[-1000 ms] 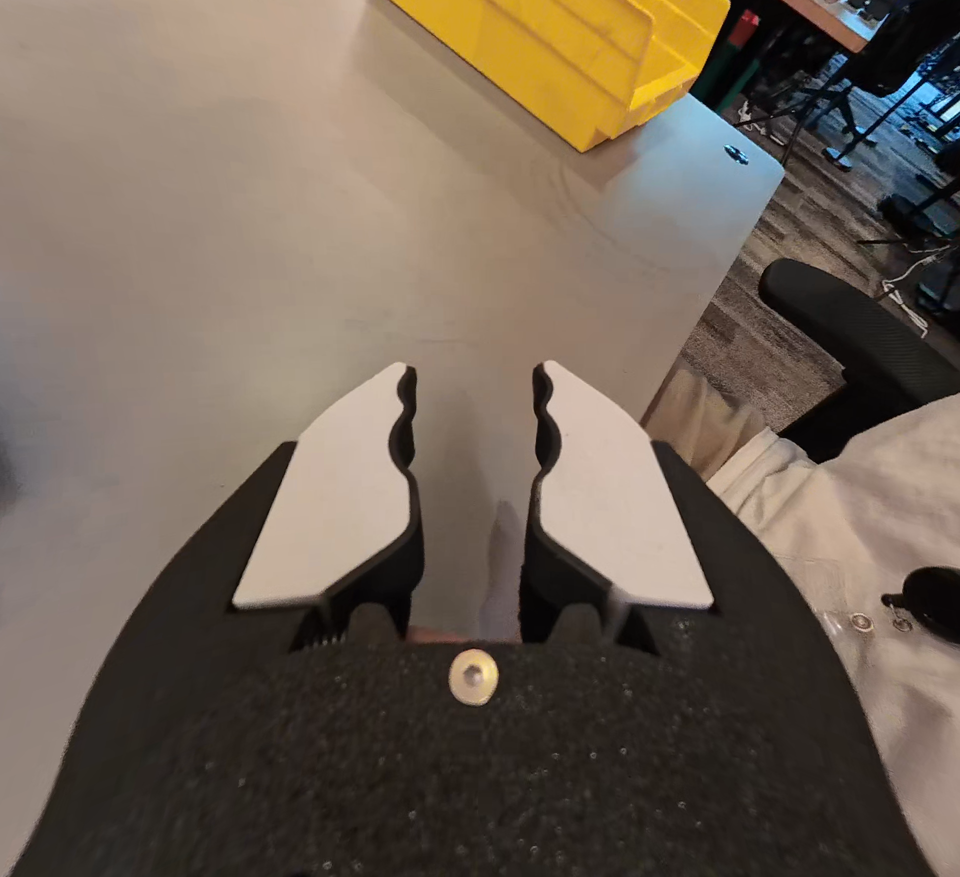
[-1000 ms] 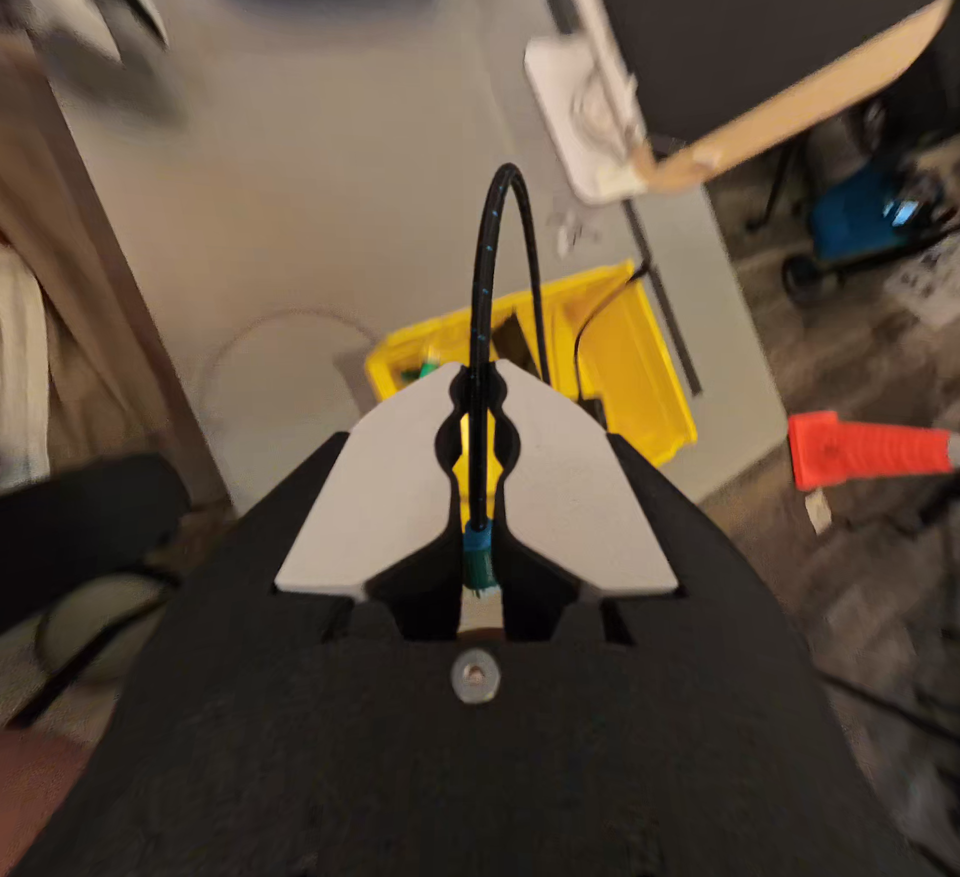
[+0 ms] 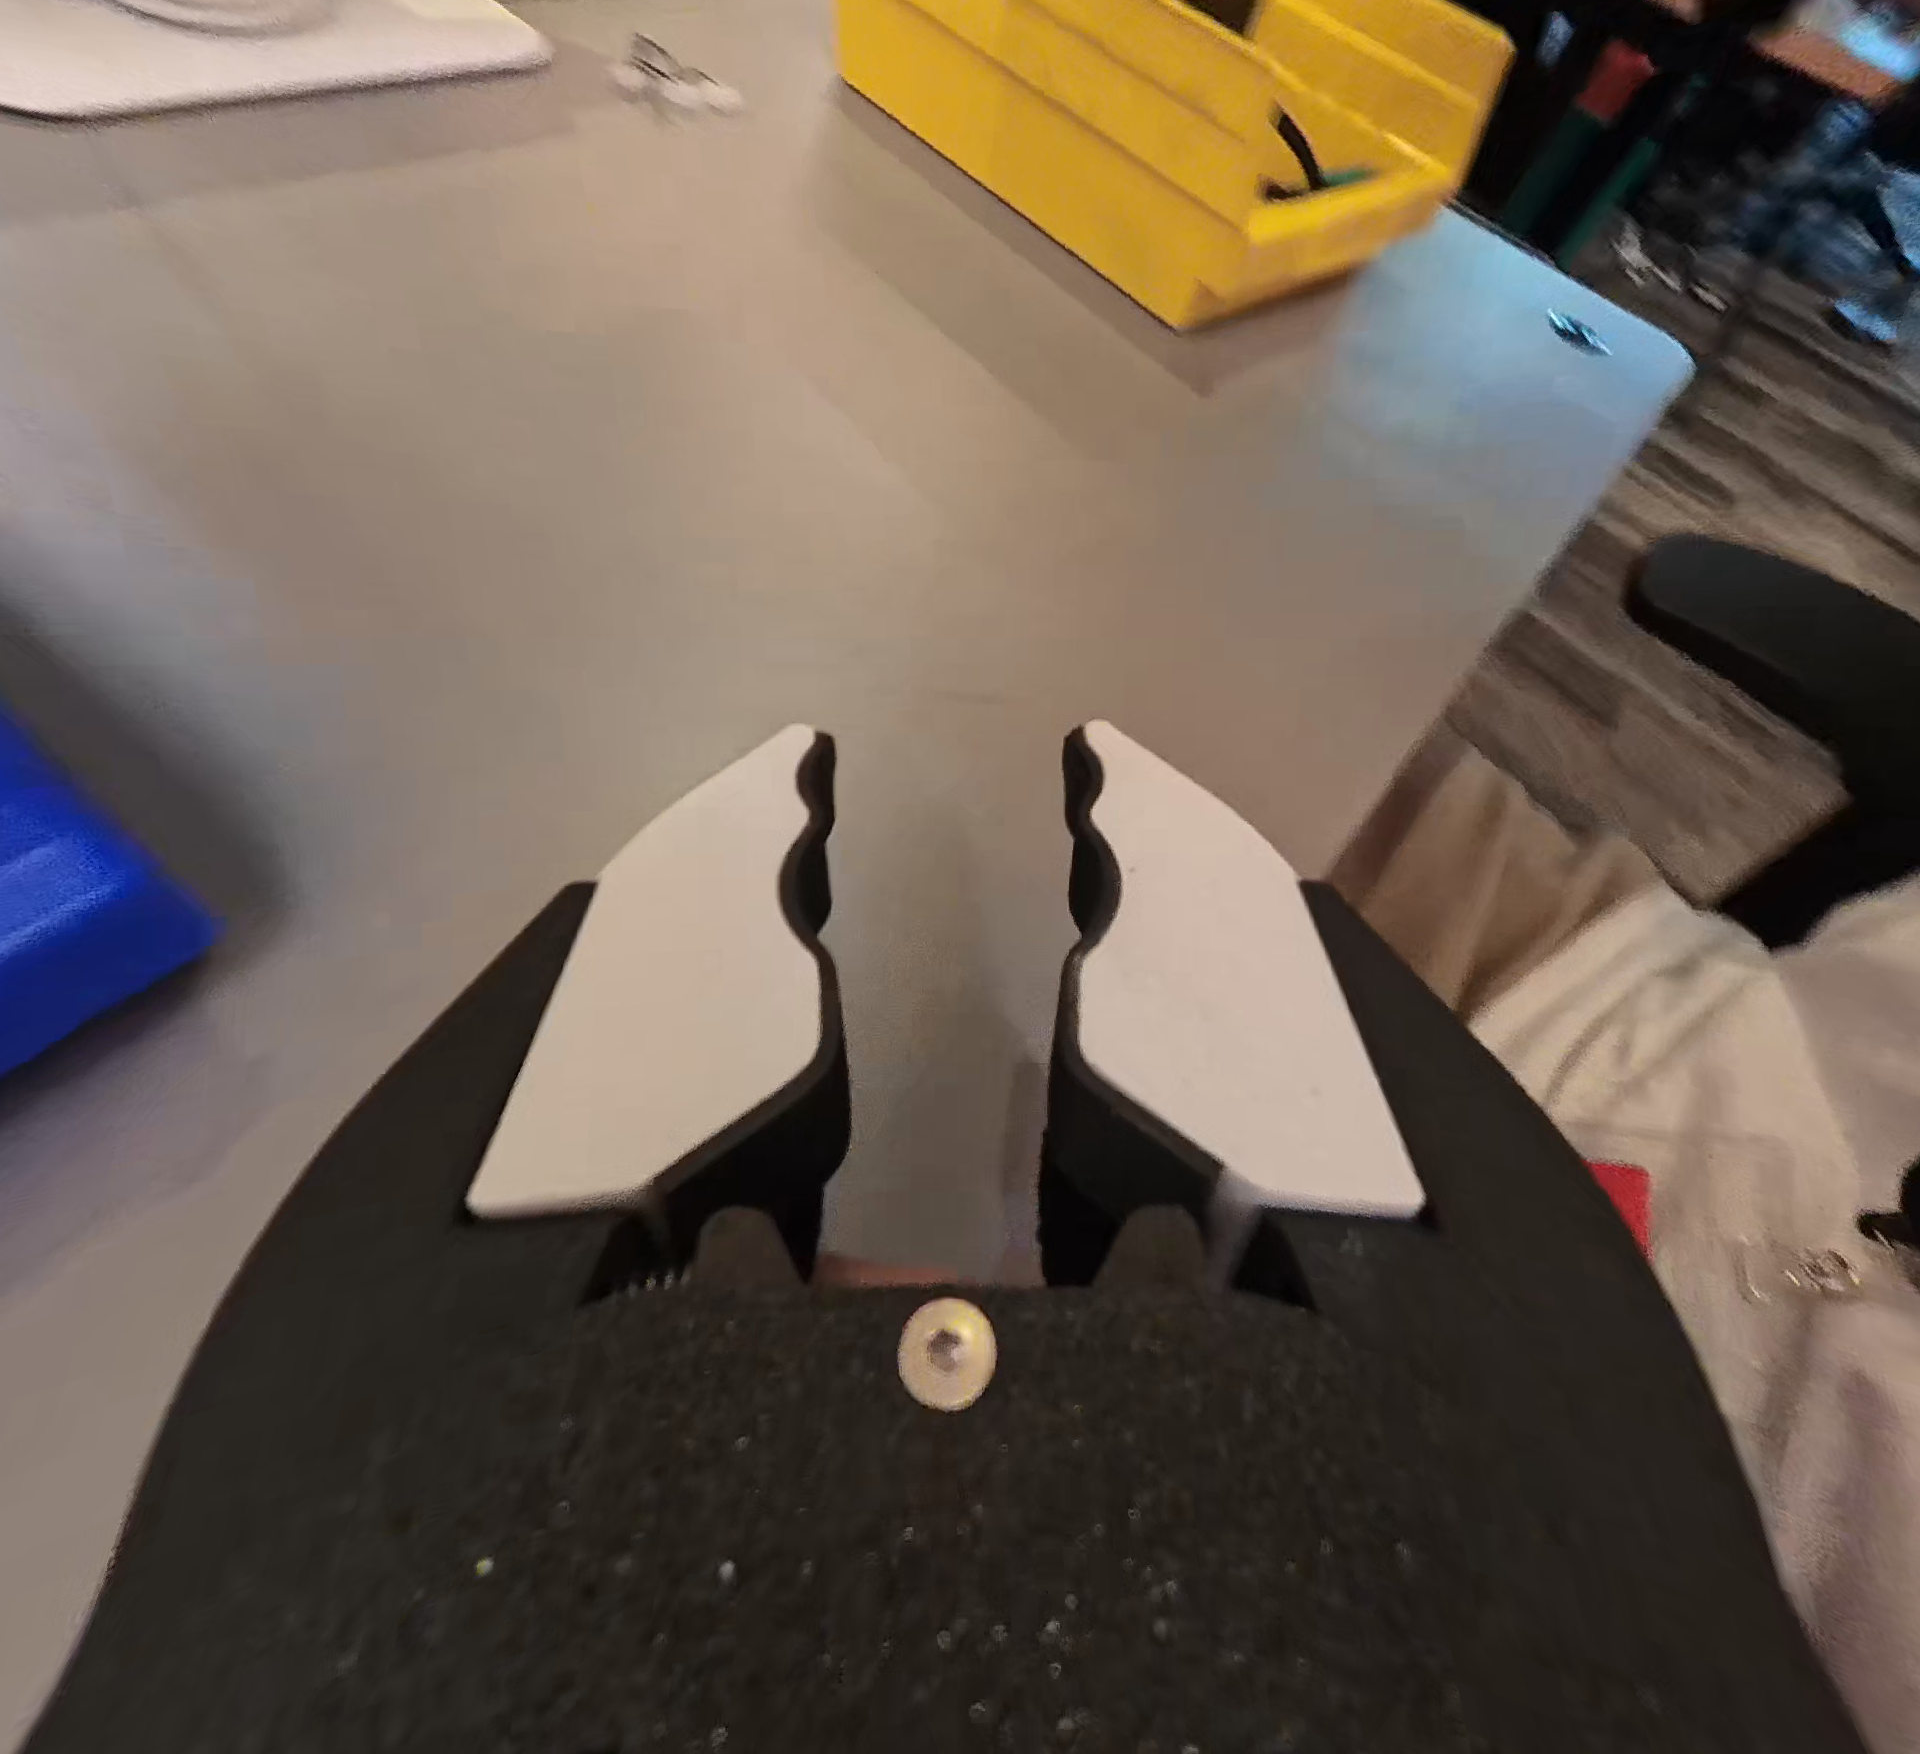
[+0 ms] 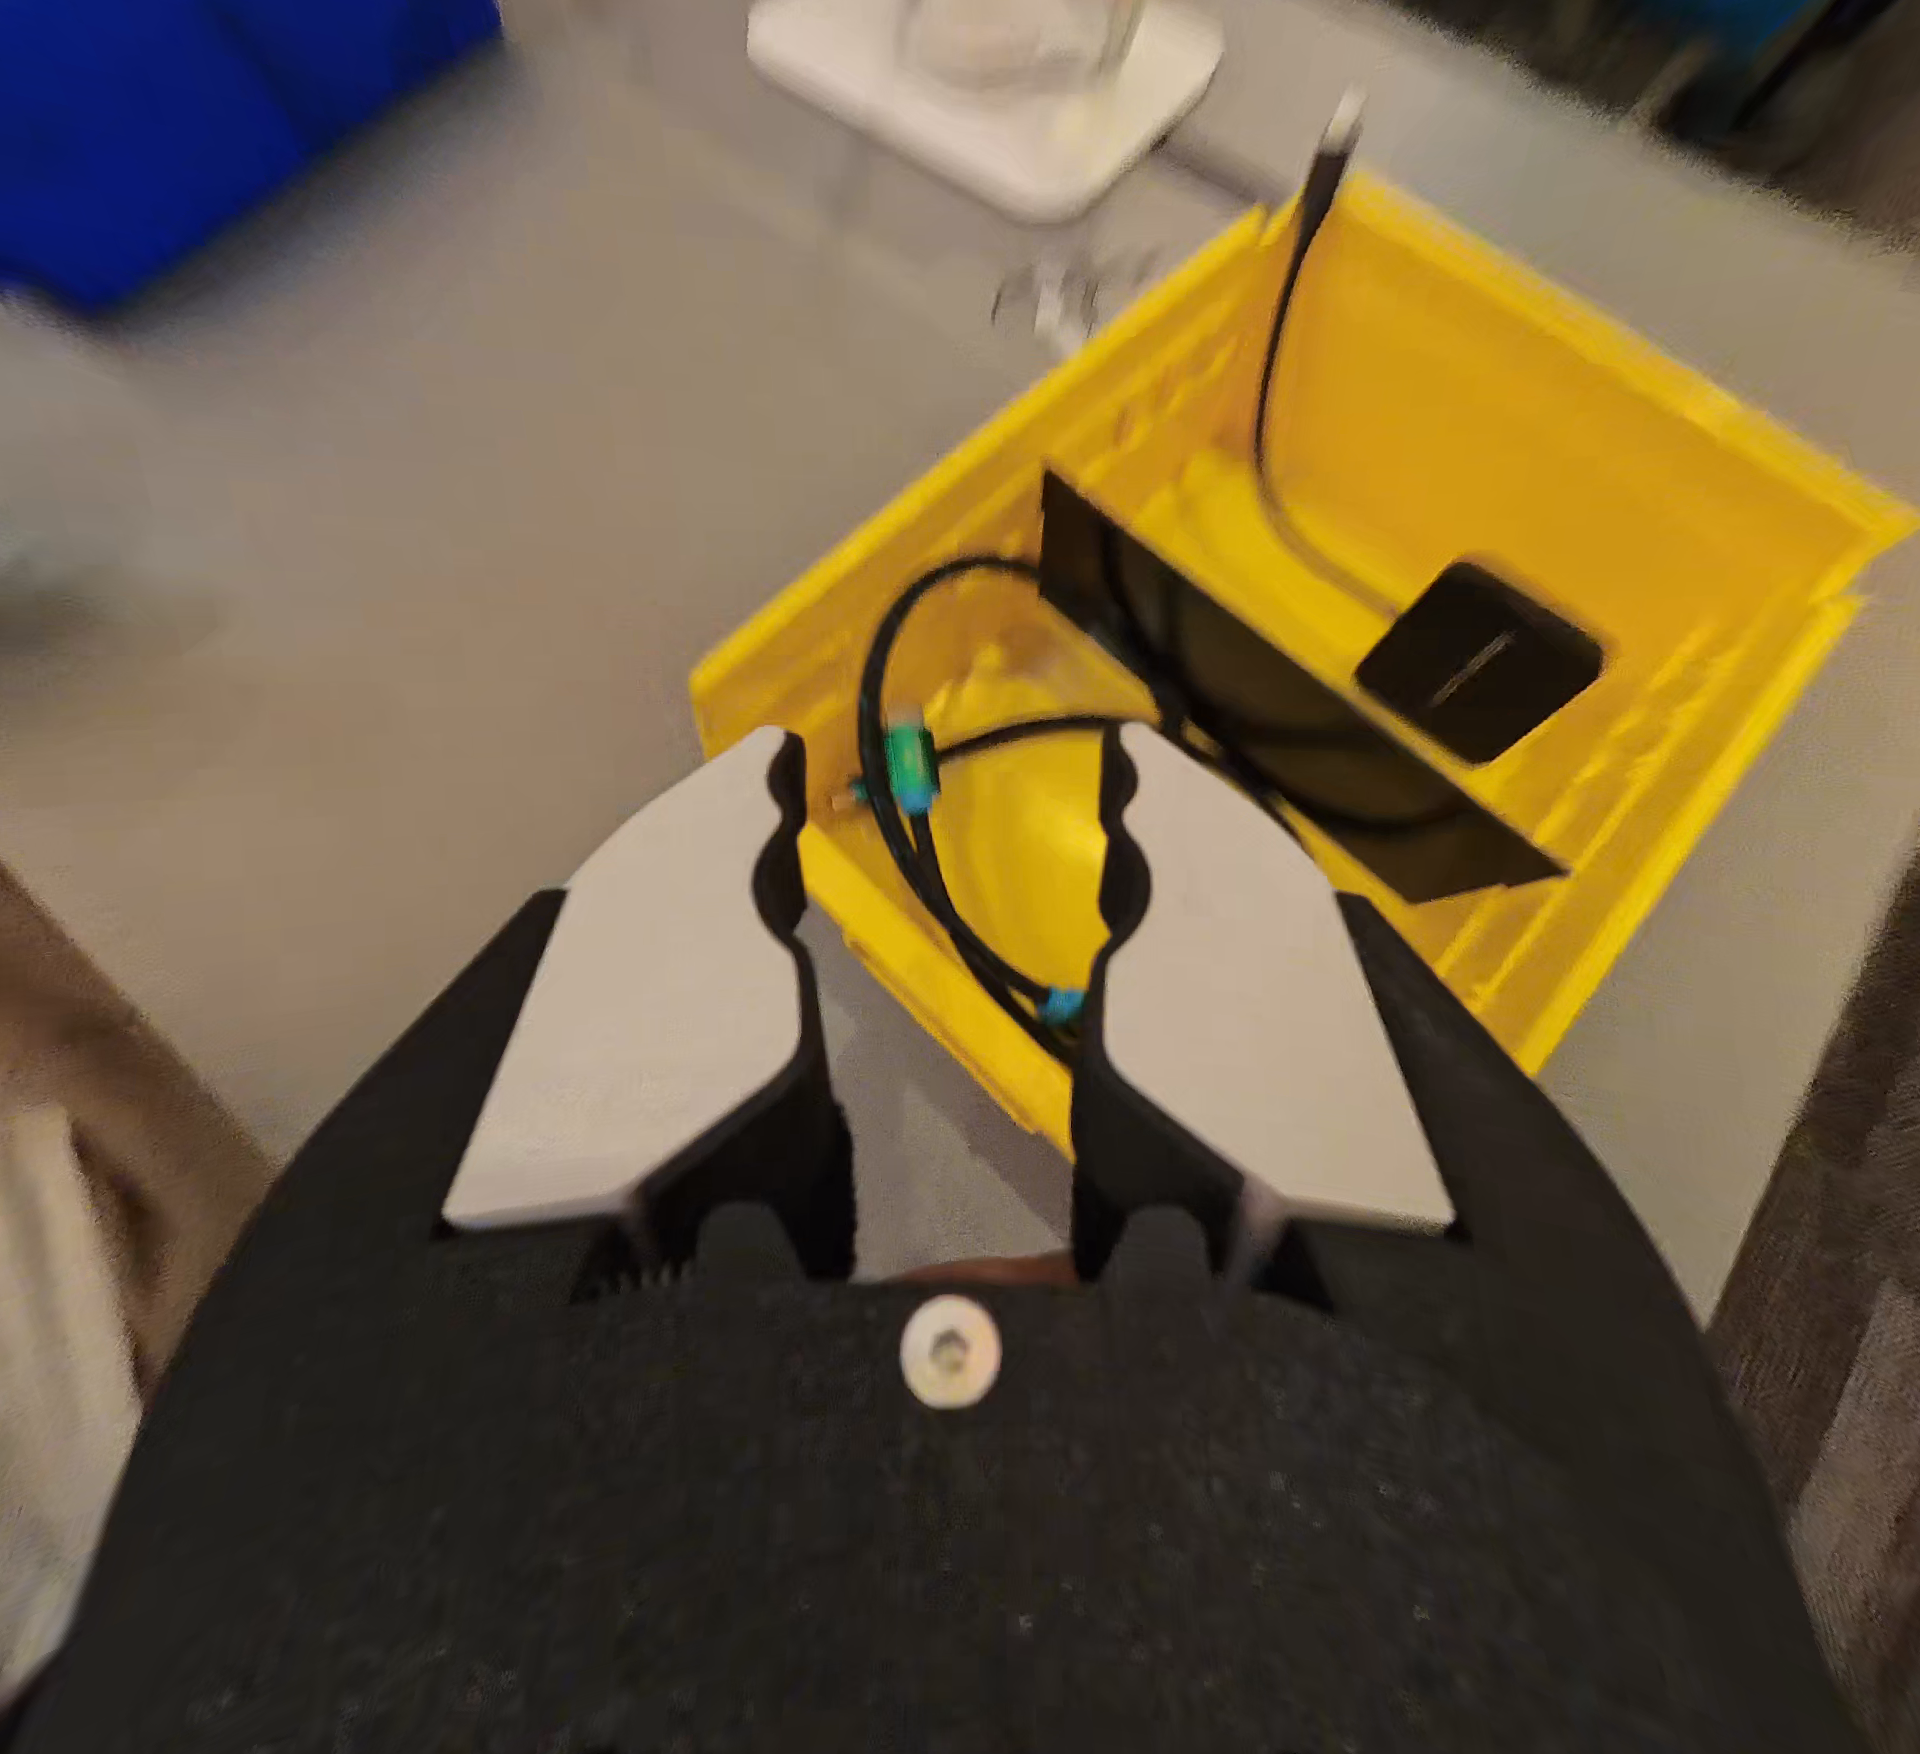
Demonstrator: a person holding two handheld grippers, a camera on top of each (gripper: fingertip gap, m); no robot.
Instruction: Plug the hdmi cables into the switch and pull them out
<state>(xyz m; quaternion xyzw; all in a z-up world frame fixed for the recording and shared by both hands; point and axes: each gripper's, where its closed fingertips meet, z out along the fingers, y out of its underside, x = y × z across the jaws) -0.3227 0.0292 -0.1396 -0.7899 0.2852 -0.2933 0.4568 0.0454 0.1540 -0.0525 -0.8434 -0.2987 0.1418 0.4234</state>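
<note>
In the right wrist view a yellow bin (image 4: 1621, 499) stands on the grey table. Its front compartment holds a black HDMI cable (image 4: 883, 696) with green and blue plugs (image 4: 906, 759). Behind a black divider (image 4: 1278, 696) lies the black switch (image 4: 1475, 660) with its own thin lead rising over the rim. My right gripper (image 4: 948, 759) is open and empty, just above the bin's front compartment. My left gripper (image 3: 948, 748) is open and empty over bare table; the yellow bin (image 3: 1049, 42) stands far ahead to its right.
A blue bin (image 4: 197, 42) stands at the far left and also shows in the left wrist view (image 3: 73, 925). A white stand base (image 4: 987, 83) sits behind the yellow bin. The table edge (image 3: 1538, 603) runs on the right, with a black chair (image 3: 1787, 655) beyond it. Some 40 cm of space lies between my two pairs of fingers.
My right gripper has opened and let go of the HDMI cable, which now lies in the yellow bin. My left gripper has swung so the yellow bin and white base show nearer.
</note>
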